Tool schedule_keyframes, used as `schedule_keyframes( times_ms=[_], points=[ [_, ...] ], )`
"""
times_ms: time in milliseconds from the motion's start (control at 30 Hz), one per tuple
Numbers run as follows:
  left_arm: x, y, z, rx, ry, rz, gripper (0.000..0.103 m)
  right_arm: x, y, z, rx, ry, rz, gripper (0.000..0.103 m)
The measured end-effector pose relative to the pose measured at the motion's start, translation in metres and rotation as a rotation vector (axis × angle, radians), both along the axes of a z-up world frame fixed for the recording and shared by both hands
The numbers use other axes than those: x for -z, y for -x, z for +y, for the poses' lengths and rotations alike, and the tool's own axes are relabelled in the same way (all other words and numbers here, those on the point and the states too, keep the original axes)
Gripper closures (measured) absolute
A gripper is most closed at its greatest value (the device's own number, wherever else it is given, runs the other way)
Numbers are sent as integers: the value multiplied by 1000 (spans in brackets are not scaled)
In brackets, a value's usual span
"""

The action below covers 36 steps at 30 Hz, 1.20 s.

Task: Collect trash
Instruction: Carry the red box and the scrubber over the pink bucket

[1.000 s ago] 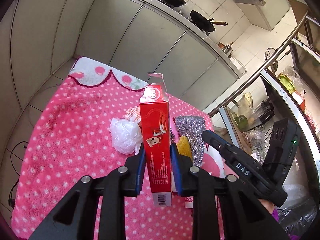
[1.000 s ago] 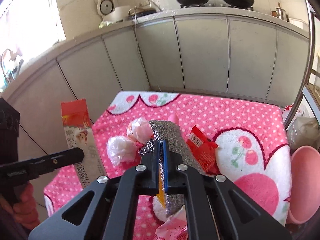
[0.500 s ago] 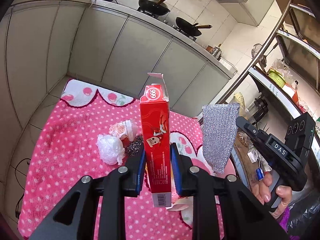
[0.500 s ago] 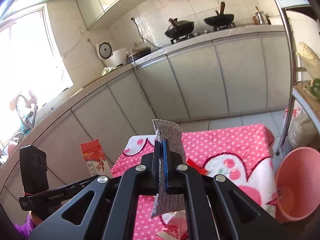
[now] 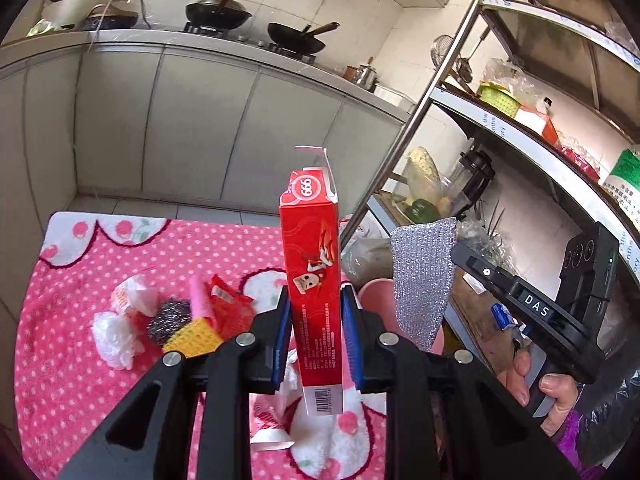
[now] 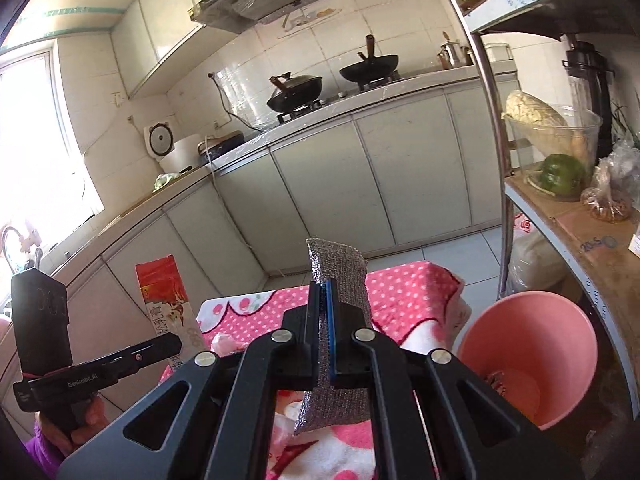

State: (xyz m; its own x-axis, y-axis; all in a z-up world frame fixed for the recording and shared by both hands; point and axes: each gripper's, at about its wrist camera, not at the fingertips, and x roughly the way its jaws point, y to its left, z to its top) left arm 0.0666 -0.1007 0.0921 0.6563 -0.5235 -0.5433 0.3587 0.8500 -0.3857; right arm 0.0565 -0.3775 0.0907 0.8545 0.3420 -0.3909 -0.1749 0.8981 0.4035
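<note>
My left gripper [image 5: 314, 336] is shut on a tall red carton [image 5: 314, 272], held upright above the pink dotted cloth [image 5: 80, 368]. The same red carton [image 6: 166, 300] shows at the left of the right wrist view. My right gripper [image 6: 323, 324] is shut on a flat silver scouring pad [image 6: 340, 272], lifted off the cloth; the same silver scouring pad [image 5: 420, 276] hangs at the right in the left wrist view. A pink bin [image 6: 532, 356] stands to the right, beside the table. On the cloth lie a white plastic wad [image 5: 112, 340], a steel wool ball [image 5: 168, 320], a yellow sponge [image 5: 192, 338] and a red wrapper [image 5: 228, 308].
A metal shelf rack [image 5: 500, 120] with jars, bags and vegetables stands on the right, its post [image 6: 496, 160] close to the bin. Grey kitchen cabinets [image 5: 200, 128] with woks on the stove run behind the table. A person's hand [image 5: 560, 400] holds the right gripper's handle.
Both grippers have risen and swung right with their loads. The scouring pad came up off the cloth and now hangs in the air; the pink bin has come closer in the right wrist view.
</note>
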Motion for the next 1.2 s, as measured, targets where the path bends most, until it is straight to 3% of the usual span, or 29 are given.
schedule_keyframes(
  times_ms=[267, 433, 800, 1200],
  points=[
    [-5, -7, -83, 150, -34, -33, 80, 11, 12, -60, 129, -16, 25, 100],
    [-4, -7, -113, 208, -42, -45, 80, 17, 18, -86, 184, -23, 41, 100],
    [-1, -20, -133, 223, -54, -43, 80, 25, 22, -101, 234, 3, 57, 100],
    [42, -51, -196, 266, -132, -18, 80, 60, 12, -117, 285, 63, 103, 100]
  ],
)
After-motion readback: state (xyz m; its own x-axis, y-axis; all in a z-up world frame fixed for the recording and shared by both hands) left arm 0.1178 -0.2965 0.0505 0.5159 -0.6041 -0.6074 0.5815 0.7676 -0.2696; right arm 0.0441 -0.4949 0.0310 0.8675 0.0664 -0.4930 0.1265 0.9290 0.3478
